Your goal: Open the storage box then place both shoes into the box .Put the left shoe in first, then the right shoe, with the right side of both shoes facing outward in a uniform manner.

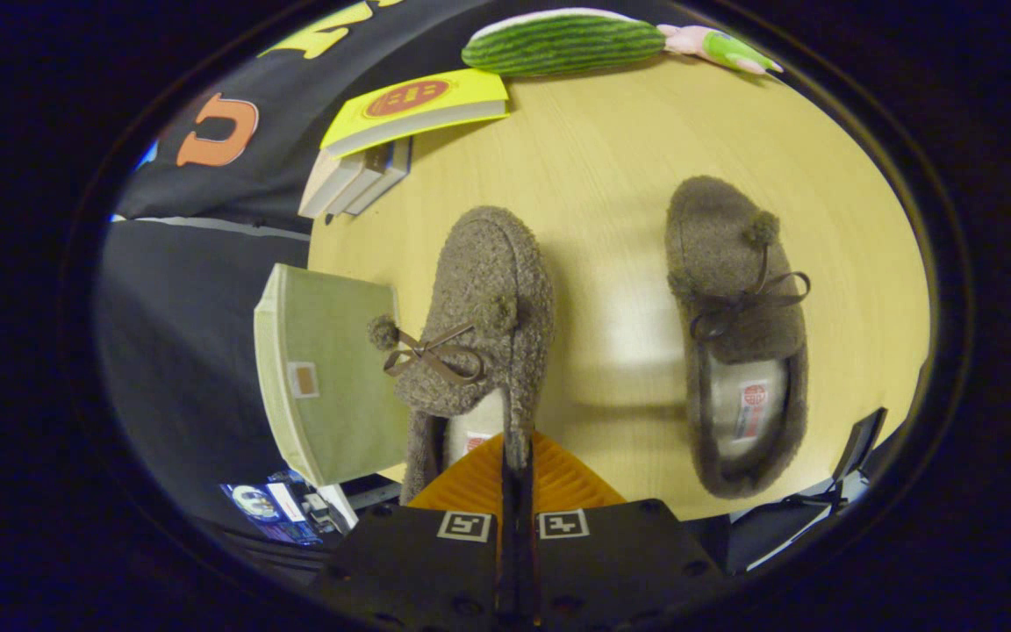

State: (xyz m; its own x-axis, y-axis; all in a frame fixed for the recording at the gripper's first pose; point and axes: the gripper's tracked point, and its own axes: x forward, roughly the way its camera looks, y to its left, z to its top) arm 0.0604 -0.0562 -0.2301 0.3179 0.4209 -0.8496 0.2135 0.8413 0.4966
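We hold the gripper (516, 474) clenched on the heel-side wall of the soft, light brown fleece slipper (479, 325) just right of the green fabric storage box (330, 369), a pliable rim that suits pinching.

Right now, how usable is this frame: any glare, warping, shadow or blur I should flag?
Gripper view: strong fisheye warp bends the table edge; a pale glare patch sits on the wood between the two slippers; the claw, pinched on the heel rim of the lifted slipper, is sharp; the other slipper casts a soft shadow; the books are clear.
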